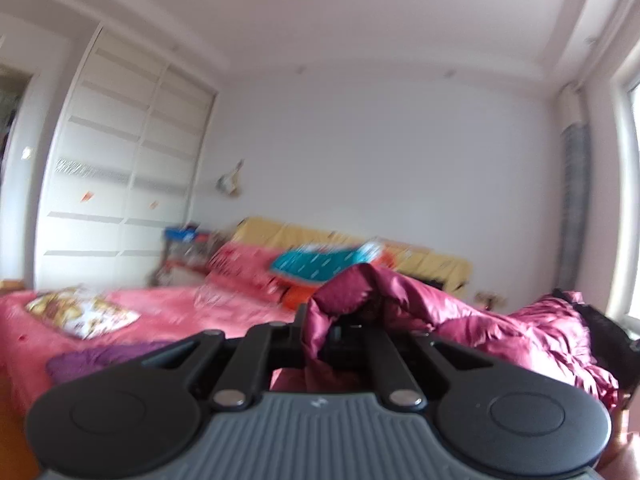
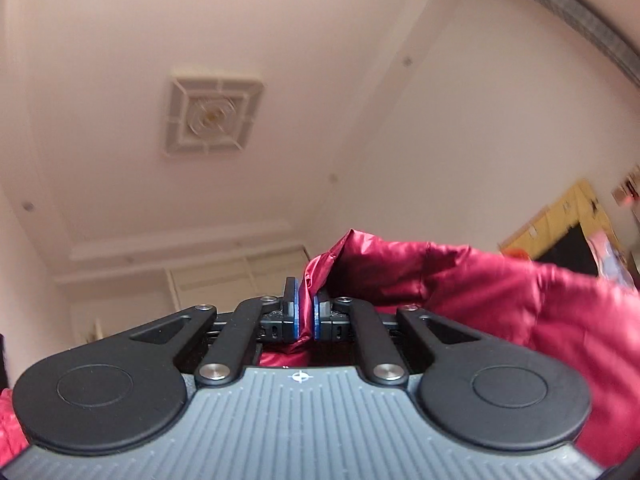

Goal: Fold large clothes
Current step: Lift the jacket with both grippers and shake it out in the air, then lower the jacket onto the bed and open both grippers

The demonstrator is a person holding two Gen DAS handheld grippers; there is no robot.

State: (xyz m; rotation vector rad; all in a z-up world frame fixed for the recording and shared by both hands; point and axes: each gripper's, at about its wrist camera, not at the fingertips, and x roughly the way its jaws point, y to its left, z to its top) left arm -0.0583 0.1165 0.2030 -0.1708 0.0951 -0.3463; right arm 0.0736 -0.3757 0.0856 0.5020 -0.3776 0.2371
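Note:
A shiny maroon puffer jacket (image 1: 460,320) is lifted off the pink bed (image 1: 168,312). My left gripper (image 1: 340,320) is shut on a bunched fold of the jacket, and the cloth drapes over and hides its fingertips. The jacket trails away to the right. In the right wrist view my right gripper (image 2: 306,312) is shut on another edge of the jacket (image 2: 480,292), pinched between its blue pads (image 2: 295,308). That gripper is tilted up toward the ceiling, and the jacket hangs off to its right.
A patterned pillow (image 1: 80,312) and a purple cloth (image 1: 100,360) lie on the bed's left side. Teal and orange bedding (image 1: 316,264) sits by the yellow headboard (image 1: 360,240). A white wardrobe (image 1: 120,180) stands at the left, a window (image 1: 632,200) at the right.

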